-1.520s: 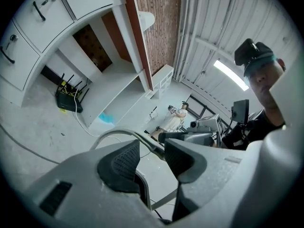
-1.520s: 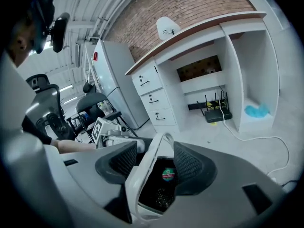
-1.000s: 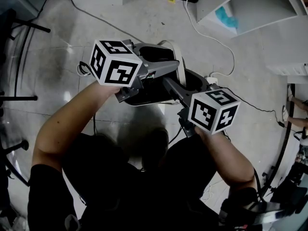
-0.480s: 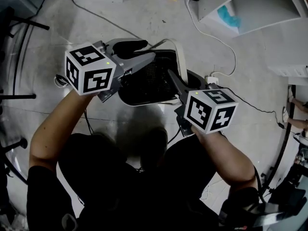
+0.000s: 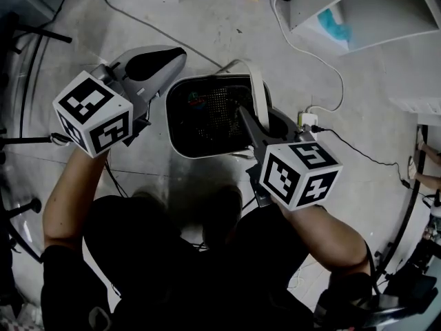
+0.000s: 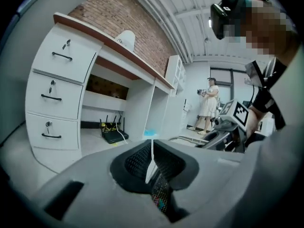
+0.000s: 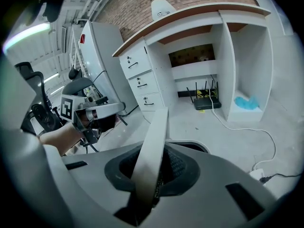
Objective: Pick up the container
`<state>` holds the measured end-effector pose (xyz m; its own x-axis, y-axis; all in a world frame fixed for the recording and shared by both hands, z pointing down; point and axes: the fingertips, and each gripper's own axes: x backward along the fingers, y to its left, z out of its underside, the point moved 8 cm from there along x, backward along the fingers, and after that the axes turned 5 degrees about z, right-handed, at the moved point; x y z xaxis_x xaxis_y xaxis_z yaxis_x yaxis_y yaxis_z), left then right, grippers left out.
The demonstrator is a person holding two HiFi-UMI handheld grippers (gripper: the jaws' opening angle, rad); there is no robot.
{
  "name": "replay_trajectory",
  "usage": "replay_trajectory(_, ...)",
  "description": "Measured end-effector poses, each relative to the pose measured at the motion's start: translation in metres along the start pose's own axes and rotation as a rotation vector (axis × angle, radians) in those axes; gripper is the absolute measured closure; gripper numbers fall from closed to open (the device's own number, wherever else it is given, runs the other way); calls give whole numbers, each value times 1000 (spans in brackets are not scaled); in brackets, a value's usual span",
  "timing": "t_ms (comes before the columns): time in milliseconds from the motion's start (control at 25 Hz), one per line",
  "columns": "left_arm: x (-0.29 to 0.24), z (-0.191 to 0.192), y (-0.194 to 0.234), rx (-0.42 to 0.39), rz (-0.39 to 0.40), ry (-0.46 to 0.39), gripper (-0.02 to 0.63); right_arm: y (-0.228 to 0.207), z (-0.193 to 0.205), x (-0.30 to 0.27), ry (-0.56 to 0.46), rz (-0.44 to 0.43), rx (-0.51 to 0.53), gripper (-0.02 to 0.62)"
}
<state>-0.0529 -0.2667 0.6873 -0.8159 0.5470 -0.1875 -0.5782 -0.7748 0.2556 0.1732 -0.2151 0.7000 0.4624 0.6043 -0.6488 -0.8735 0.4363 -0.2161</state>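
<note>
- The left claw (image 5: 171, 58) had swung left, clear of the container (image 5: 207, 150); its jaws had just been closing, now together on nothing;
- the right claw (image 5: 249, 119) had just been closing and clamped the handle (image 5: 256, 88); the container stood on the floor (image 5: 207, 26), seemingly ready for lifting.

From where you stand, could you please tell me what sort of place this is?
Probably an office or lab workroom: a white desk unit with drawers stands against a brick wall, a router sits on the bare grey floor beneath it, and a loose cable trails across that floor.
</note>
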Motion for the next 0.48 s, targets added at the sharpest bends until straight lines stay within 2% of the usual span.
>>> replay_trajectory(200, 14, 6, -2, -34, -56, 20, 589, -3, 1, 1, 8, 27, -24, 551)
replay_trajectory(360, 25, 16, -7, -94, -99, 47, 594, 0, 0, -1, -21, 0, -33, 551)
replay_trajectory(480, 31, 8, -2, -88, -121, 16, 594, -2, -1, -1, -27, -14, -53, 551)
